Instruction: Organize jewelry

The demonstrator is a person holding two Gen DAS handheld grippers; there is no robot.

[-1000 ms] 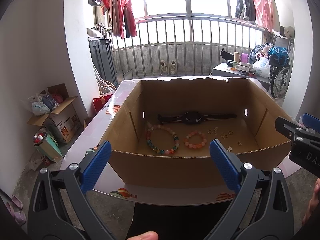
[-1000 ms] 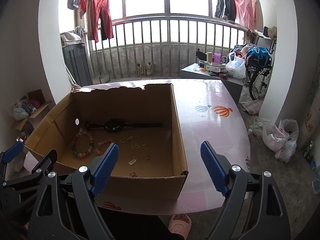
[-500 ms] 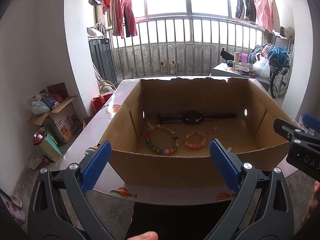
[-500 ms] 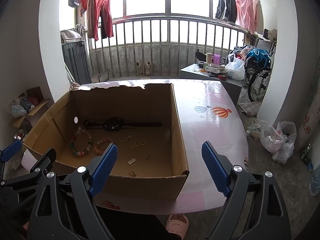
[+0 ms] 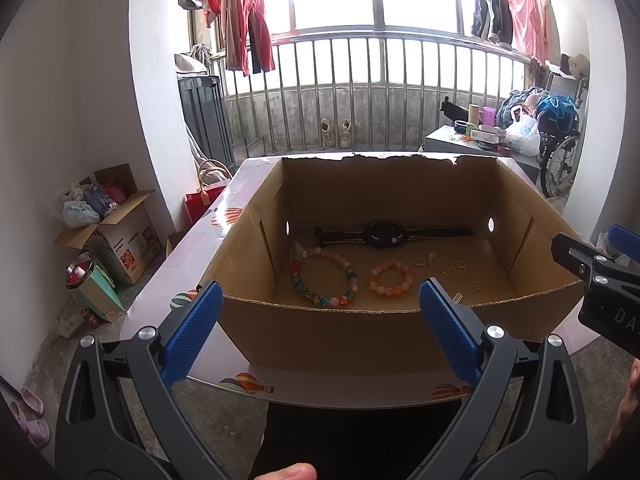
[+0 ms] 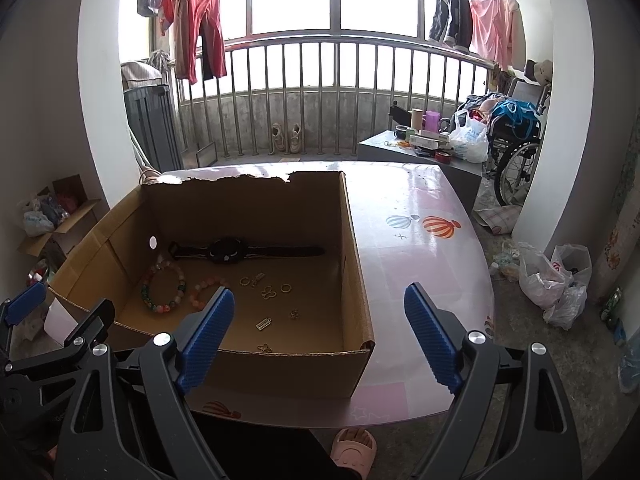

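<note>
Open cardboard box (image 5: pixel 328 332) on the balloon-print table (image 6: pixel 424 248) — landmark for everything here.

Far left, outside the box: floor clutter, a second carton (image 5: pixel 120 236) with bags in it, near the wall.

Left gripper (image 5: pixel 320 328) hovering just short of the box's near wall, blue pads (image 5: pixel 192 332) spread wide, nothing between them, nothing held.

Inside the box, along the far wall: black watch (image 5: pixel 384 235) laid flat, strap stretched left and right.

In front of the watch, toward the box's left wall: large multicoloured bead bracelet (image 5: pixel 323 276), flat on the box floor. Just right of it, apart from it, smaller pink-orange bead bracelet (image 5: pixel 390 278).

Further right on the box floor: scatter of small gold rings and charms (image 5: pixel 440 266) — too small to tell apart. From the right wrist view, a small gold tag-shaped charm (image 6: pixel 264 324) and another tiny piece (image 6: pixel 264 347) nearer the box's front wall.

Right gripper (image 6: pixel 320 338) poised over the box's near right corner, jaws wide apart, empty; left blue pad over the box interior, right one over bare table beyond the box's right wall.

Right of the box: bare tabletop. Beyond the table, a wheelchair (image 6: pixel 516 148) by the railing.
</note>
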